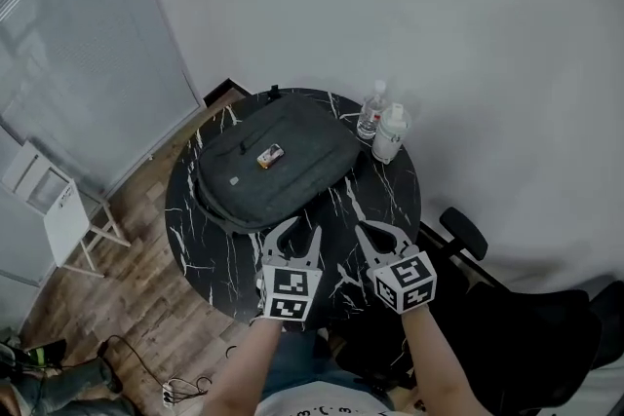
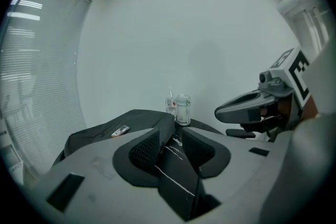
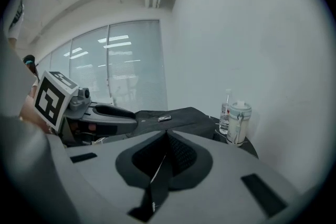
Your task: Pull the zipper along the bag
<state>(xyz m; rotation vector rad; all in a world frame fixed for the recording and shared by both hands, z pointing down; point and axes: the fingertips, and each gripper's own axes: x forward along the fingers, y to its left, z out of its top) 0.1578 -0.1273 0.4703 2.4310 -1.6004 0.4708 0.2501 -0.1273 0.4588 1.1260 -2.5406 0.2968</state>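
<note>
A dark grey bag (image 1: 273, 161) lies flat on the round black marble table (image 1: 390, 195), with a small orange and white tag (image 1: 270, 155) on its top. Both grippers hover over the table's near edge, short of the bag and touching nothing. My left gripper (image 1: 297, 234) is open, and bare tabletop shows between its pads (image 2: 144, 149). My right gripper (image 1: 380, 234) is shut and empty, its pads (image 3: 181, 152) meeting in a line. In the left gripper view the bag (image 2: 121, 126) lies ahead to the left. In the right gripper view the bag (image 3: 178, 115) lies just beyond the jaws.
A clear water bottle (image 1: 371, 112) and a white bottle (image 1: 390, 133) stand at the table's far right edge. A black office chair (image 1: 507, 317) is at the near right. A white folding stand (image 1: 58, 209) is on the wooden floor at left.
</note>
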